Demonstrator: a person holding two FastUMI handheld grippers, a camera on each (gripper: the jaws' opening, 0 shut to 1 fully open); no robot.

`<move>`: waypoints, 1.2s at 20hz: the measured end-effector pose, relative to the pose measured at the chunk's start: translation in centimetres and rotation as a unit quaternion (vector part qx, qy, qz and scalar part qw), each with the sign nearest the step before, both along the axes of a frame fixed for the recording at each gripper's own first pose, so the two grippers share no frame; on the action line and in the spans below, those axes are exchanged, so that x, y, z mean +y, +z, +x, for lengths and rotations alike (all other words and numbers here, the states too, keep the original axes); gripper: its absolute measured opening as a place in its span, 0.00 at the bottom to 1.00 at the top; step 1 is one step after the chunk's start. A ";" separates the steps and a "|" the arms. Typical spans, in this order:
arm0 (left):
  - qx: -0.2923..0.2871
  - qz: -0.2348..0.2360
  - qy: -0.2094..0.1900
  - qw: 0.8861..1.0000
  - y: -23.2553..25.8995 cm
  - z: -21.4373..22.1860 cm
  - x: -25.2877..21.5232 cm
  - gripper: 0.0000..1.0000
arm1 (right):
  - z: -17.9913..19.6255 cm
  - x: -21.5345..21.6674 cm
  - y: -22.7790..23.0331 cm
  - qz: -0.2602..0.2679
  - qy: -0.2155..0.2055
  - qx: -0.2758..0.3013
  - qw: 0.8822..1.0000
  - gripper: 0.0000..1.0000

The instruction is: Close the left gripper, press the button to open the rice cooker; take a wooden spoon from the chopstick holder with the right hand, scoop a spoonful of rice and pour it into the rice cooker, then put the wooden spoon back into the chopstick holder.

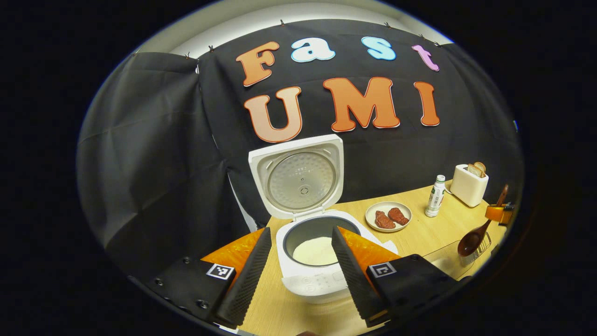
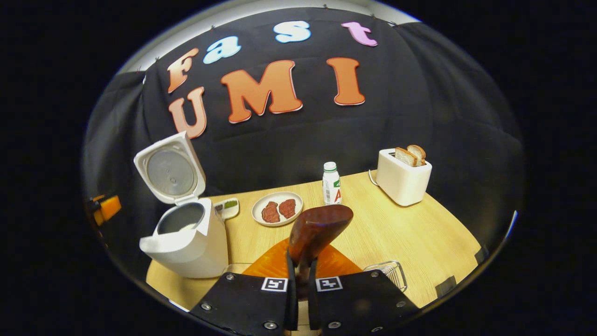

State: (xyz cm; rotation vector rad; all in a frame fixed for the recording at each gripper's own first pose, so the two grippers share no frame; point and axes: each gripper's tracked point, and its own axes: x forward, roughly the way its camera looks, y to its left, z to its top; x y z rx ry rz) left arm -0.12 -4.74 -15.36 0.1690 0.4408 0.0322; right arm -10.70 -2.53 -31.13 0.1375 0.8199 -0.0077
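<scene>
- The rice cooker (image 1: 322, 254) sits in the lower middle of the left gripper view. Its lid (image 1: 298, 177) stands wide open, so the button part looks done.
- White rice (image 1: 316, 251) lies in the pot already.
- The left gripper (image 1: 298, 261) has its fingers spread apart, holding nothing, one on each side of the cooker in the picture.
- The right gripper (image 2: 298, 284) has its fingers squeezed on the handle of the wooden spoon (image 2: 317, 231) — the spoon's bowl sticks up in the middle of the right gripper view.
- I cannot tell if there is rice in the spoon; it shows its rounded back.
- A wire holder (image 2: 387, 275) sits at the lower right of that view, likely the chopstick holder.
- I think the step now is carrying the spoon. To do it well, keep it level, go slowly — and tip it only when it is right over the pot.
- Watch the open lid so the spoon does not bump it.
</scene>
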 end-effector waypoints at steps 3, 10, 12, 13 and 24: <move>0.004 0.000 0.010 1.000 -0.4 -0.7 1.3 0.90 | -1.0 0.9 -2.2 -0.059 0.039 0.003 0.997 0.08; 0.018 0.002 0.033 0.999 -1.3 -1.8 3.9 0.85 | -1.0 3.6 -5.1 -0.187 0.118 -0.045 0.974 0.08; 0.018 0.007 0.035 0.999 -1.3 -2.0 4.5 0.90 | -1.6 4.0 -6.3 -0.199 0.123 -0.039 0.971 0.08; 0.019 0.009 0.035 0.999 -1.4 -2.1 4.7 0.90 | -1.9 4.0 -6.6 -0.206 0.124 -0.039 0.970 0.08; 0.025 0.033 0.032 0.999 -1.8 -2.7 6.0 0.90 | -3.3 9.8 -7.8 -0.199 0.186 -0.060 0.960 0.08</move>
